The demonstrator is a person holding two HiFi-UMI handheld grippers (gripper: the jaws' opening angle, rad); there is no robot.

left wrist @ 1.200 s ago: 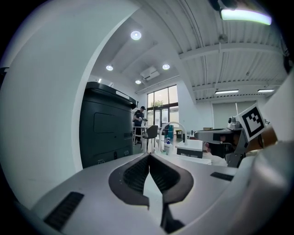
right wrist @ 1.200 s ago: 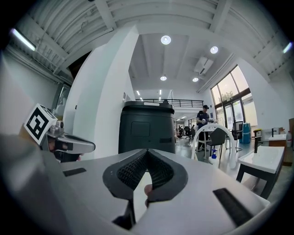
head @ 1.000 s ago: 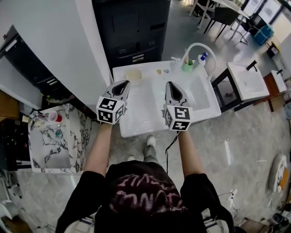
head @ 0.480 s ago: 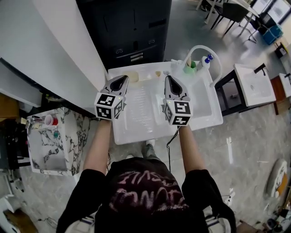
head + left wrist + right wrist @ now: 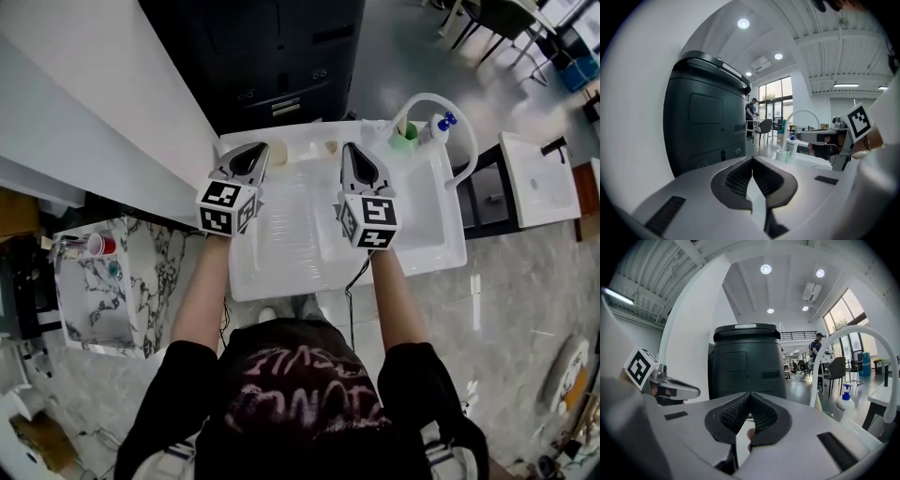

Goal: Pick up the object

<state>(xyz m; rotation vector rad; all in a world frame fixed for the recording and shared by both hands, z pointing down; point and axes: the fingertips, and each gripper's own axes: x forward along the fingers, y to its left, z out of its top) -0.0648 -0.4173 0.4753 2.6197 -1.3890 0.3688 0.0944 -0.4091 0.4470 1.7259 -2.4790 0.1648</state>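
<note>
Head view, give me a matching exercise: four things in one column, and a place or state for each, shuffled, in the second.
Things:
1 red cup
2 green cup
3 dark cabinet
4 left gripper

Places or states:
A shut and empty, at the white sink's left side
B by the tap's base
C on the marbled basin
D behind the white sink

Pairs: 1-C, 2-B, 3-D, 4-A
</note>
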